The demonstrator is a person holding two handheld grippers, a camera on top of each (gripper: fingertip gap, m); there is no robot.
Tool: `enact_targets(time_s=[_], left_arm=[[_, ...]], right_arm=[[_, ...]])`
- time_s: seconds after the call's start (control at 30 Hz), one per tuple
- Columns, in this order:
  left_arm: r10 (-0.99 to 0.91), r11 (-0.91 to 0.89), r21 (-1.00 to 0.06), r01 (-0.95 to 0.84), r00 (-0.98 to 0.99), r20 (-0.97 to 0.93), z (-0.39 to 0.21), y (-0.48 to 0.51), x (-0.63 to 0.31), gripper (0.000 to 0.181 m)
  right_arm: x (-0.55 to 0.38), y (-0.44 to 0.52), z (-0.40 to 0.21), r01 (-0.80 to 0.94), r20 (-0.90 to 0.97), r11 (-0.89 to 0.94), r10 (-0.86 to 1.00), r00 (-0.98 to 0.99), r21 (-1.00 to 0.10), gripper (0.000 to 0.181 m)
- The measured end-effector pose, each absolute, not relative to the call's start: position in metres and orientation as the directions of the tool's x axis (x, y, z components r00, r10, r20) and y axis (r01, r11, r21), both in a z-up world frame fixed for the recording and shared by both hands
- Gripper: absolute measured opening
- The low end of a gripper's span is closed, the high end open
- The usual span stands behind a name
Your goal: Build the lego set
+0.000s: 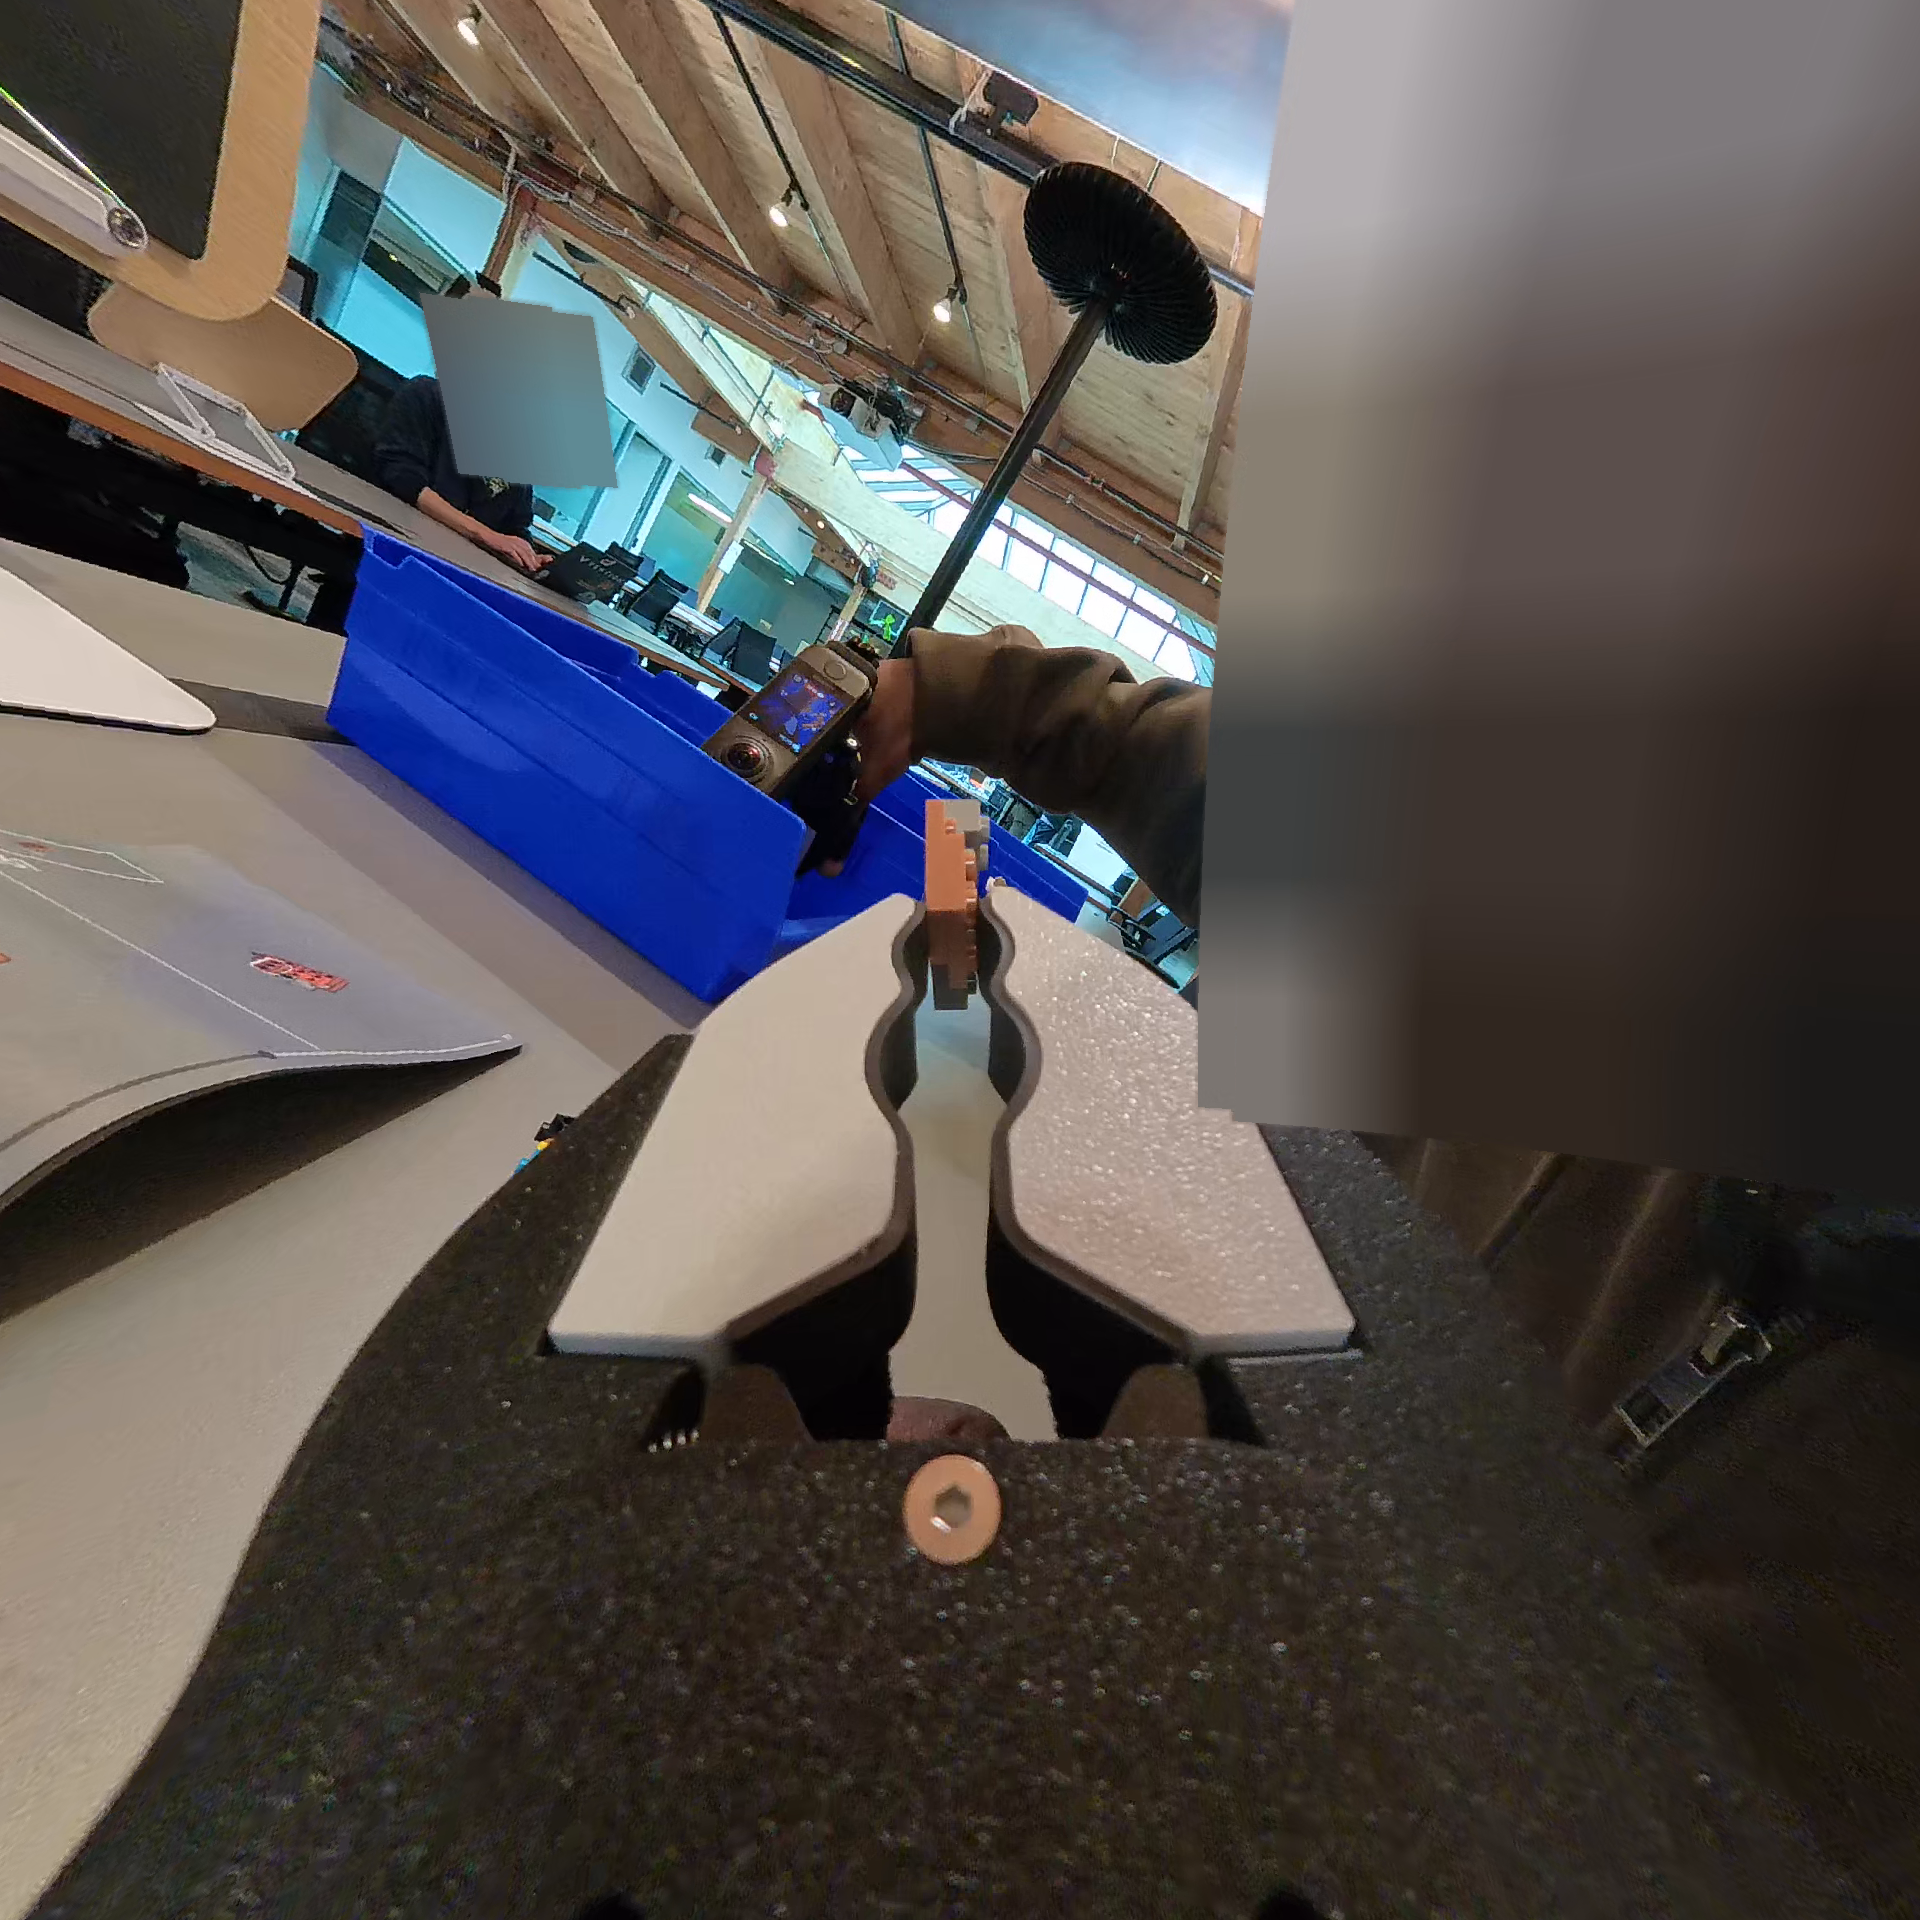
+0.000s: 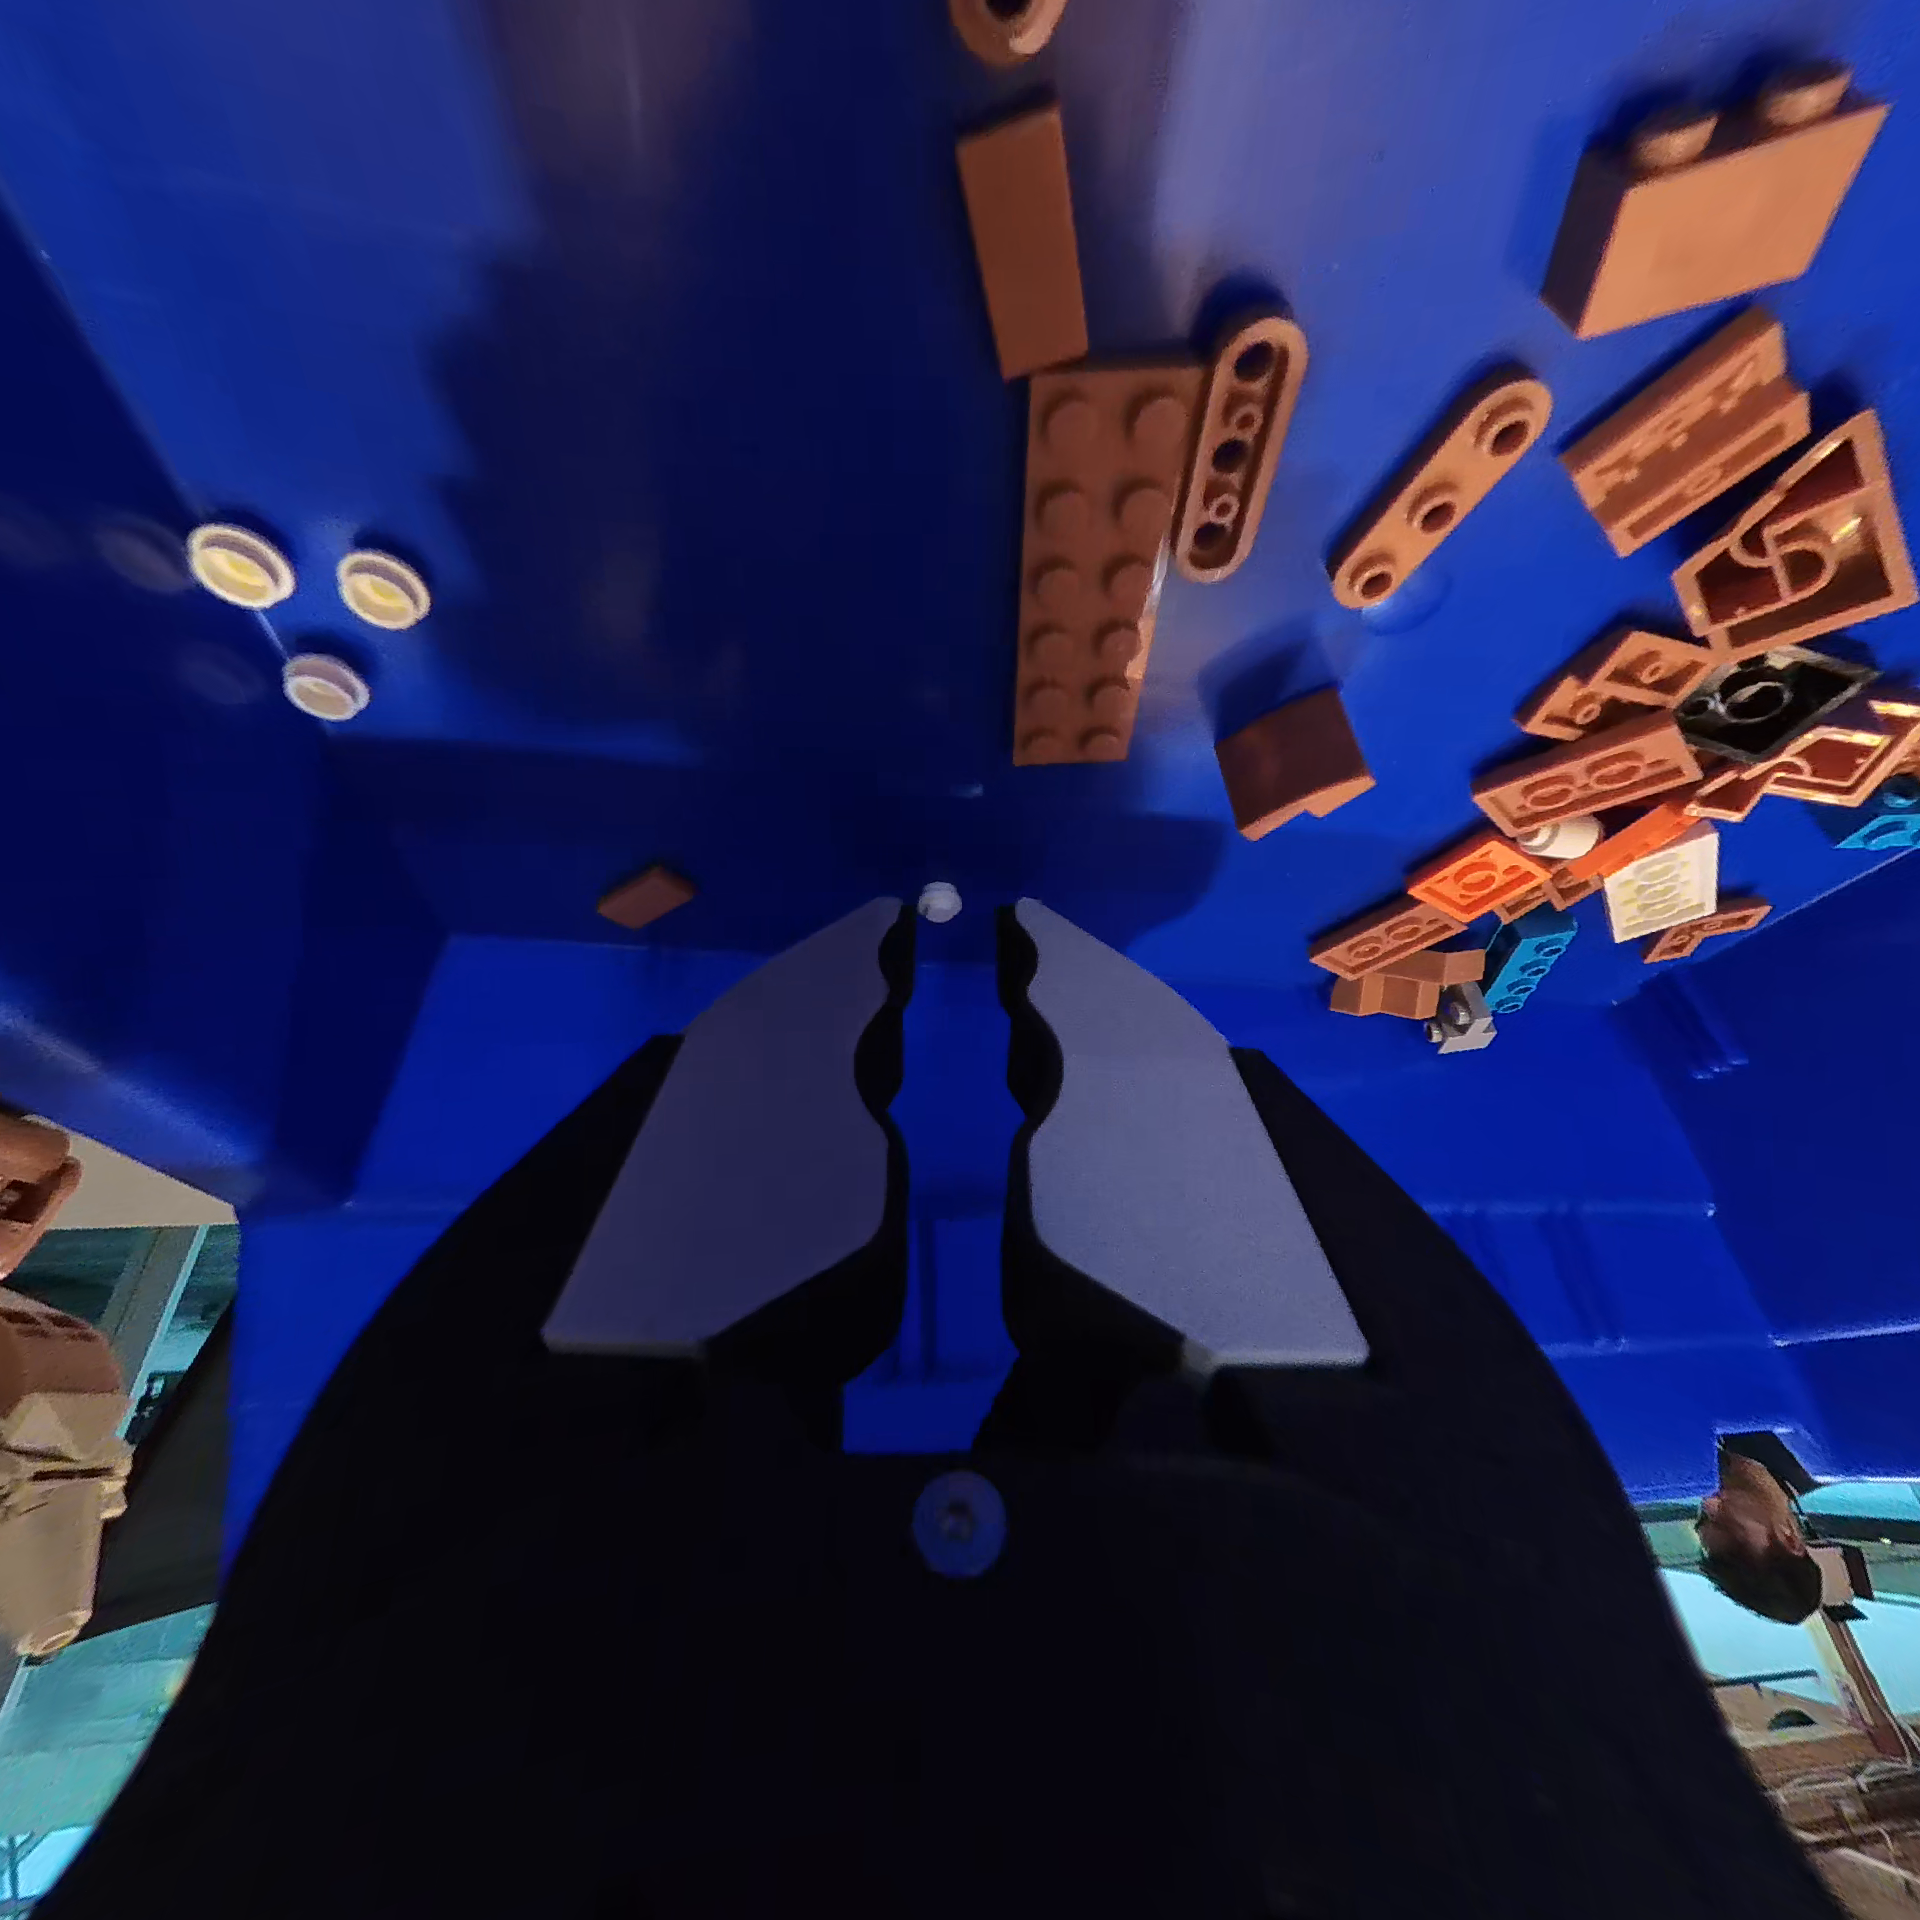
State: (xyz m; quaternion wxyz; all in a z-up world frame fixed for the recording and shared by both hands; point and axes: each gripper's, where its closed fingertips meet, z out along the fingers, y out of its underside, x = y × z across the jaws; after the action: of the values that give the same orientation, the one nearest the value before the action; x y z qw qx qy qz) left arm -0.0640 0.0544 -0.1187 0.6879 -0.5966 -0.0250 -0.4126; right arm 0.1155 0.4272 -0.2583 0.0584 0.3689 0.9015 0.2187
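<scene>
In the left wrist view my left gripper (image 1: 951, 914) is shut on a small brown lego assembly (image 1: 948, 883) with a grey piece at its top, held upright above the grey table. Beyond it my right gripper (image 1: 821, 758), held by a hand, reaches into a blue bin (image 1: 561, 769). In the right wrist view my right gripper (image 2: 956, 914) is slightly open, low inside the bin (image 2: 623, 312). A tiny white round stud (image 2: 938, 901) lies right at its tips, not gripped. A long brown plate (image 2: 1091, 561) lies just beyond.
The bin also holds a brown tile (image 2: 1023, 239), a brown brick (image 2: 1714, 208), rounded brown plates (image 2: 1439, 483), three pale round pieces (image 2: 312, 613) and a mixed pile (image 2: 1621, 831) at right. A grey mat (image 1: 208, 966) lies on the table at left. Tip to tip, the grippers are about 45 cm apart.
</scene>
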Motion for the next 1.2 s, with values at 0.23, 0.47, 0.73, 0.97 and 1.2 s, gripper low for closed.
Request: enact_targets(time_s=[0.23, 0.47, 0.73, 0.97, 1.2], left_arm=[[-0.53, -0.071, -0.802, 0.594, 0.658, 0.535, -0.123, 0.056, -0.063, 0.008], [-0.508, -0.098, -0.824, 0.558, 0.684, 0.523, -0.129, 0.058, -0.061, 0.008], [-0.507, -0.156, -0.842, 0.517, 0.689, 0.518, -0.136, 0.058, -0.05, 0.008], [-0.499, -0.182, -0.846, 0.501, 0.694, 0.518, -0.142, 0.06, -0.045, 0.008], [-0.488, -0.198, -0.841, 0.504, 0.693, 0.531, -0.145, 0.061, -0.047, 0.008]], right_arm=[[0.117, 0.424, -0.259, 0.636, 0.041, 0.64, 0.691, -0.722, 0.43, 0.009], [0.101, 0.41, -0.241, 0.707, 0.156, 0.638, 0.699, -0.698, 0.306, 0.008], [0.055, 0.276, -0.162, 0.693, 0.361, 0.696, 0.705, -0.61, -0.188, 0.007], [0.012, 0.132, -0.122, 0.425, 0.298, 0.586, 0.765, -0.571, -0.69, 0.007], [-0.024, 0.077, -0.129, 0.272, 0.136, 0.338, 0.815, -0.563, -0.901, 0.007]])
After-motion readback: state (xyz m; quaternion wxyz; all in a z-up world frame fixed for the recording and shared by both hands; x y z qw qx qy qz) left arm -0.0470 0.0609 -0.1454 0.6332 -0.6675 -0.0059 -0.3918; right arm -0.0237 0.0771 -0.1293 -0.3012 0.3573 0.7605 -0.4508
